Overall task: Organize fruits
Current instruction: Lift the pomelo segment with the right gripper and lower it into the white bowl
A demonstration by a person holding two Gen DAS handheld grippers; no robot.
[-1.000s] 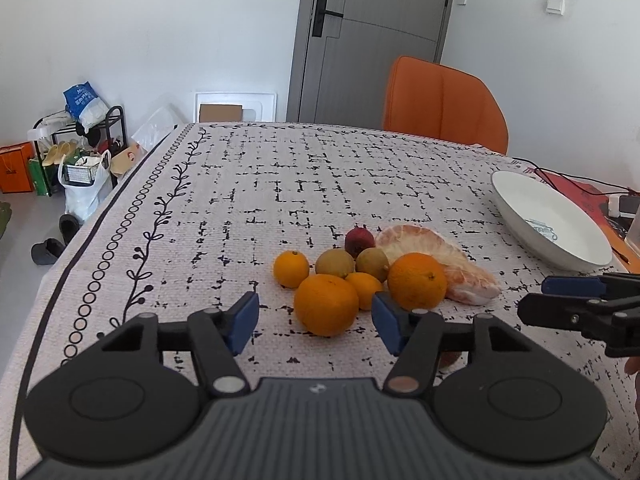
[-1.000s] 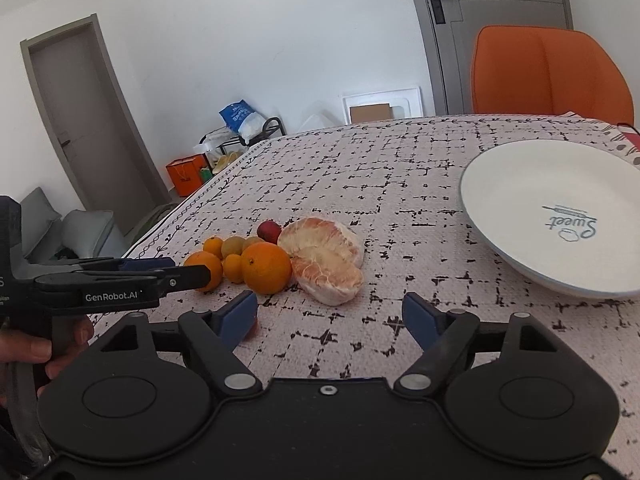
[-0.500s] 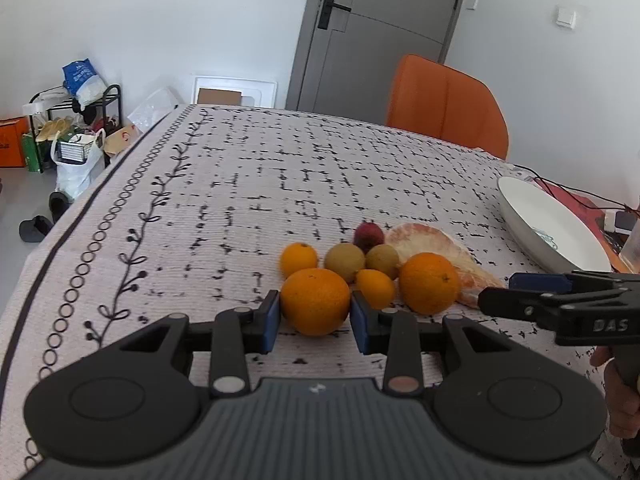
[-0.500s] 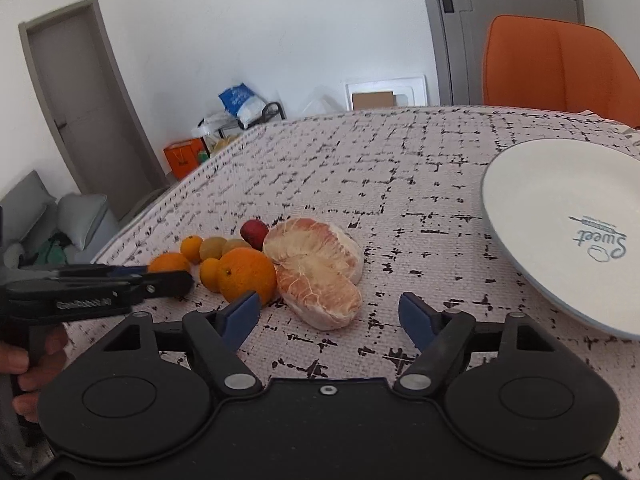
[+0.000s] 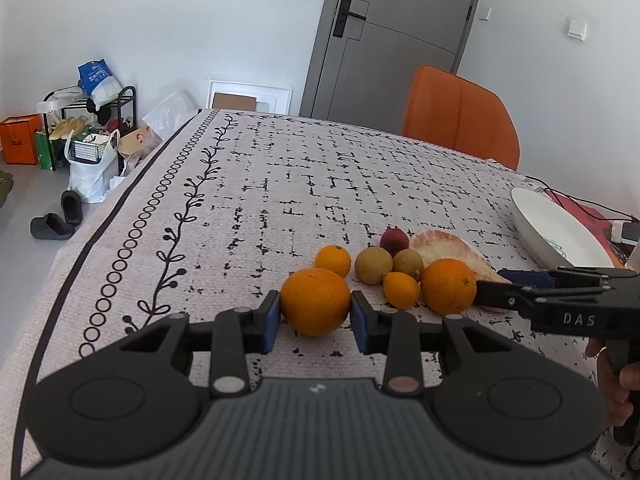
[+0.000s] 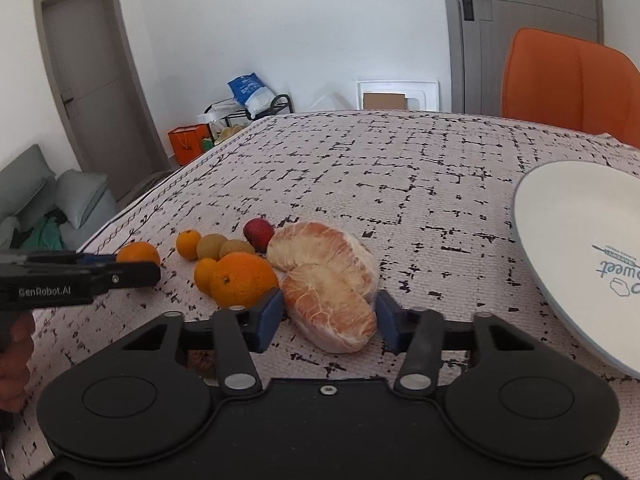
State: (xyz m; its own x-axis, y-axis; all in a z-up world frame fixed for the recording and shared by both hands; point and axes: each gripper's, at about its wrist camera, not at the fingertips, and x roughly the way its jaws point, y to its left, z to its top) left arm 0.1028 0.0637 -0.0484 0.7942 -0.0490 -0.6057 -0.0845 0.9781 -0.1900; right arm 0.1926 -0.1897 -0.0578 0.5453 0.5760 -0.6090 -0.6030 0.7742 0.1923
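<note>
Orange fruit dominates the near middle of the worktop [image 5: 280, 184], which carries a pale cloth with black dashes and a vine border on its left edge.

Left gripper [image 5: 315, 318]: jaws clamped on the big orange [image 5: 315, 301], blue pads against both sides. They have just been closing, with that orange between them. It sits on the cloth, nearest of the cluster on the left.

Right gripper [image 6: 329, 318]: jaws have just been closing around the peeled pomelo [image 6: 326, 284]. In the right wrist view both blue pads sit against the near segment's sides; I read it as clamped, though the contact is tight to judge. Pomelo is two pinkish segments lying together on the cloth, right end of the cluster.

Rest of the cluster, between those two:
- second large orange [image 5: 449, 286], just left of the pomelo, touching or nearly so
- small orange [image 5: 333, 261], far of the big orange
- another small orange [image 5: 401, 290], near side, between the two large ones
- two brown kiwis [image 5: 374, 265], side by side
- dark red fruit [image 5: 394, 240], far side, beside the pomelo

White plate [image 6: 580, 256] with blue "Sweet" lettering is on the right, well apart from the fruit, nothing visible on it.

Orange chair [image 5: 460, 116] at the far side of the worktop, grey door [image 5: 392, 40] behind it. A hand shows on each gripper's handle at frame edge.
</note>
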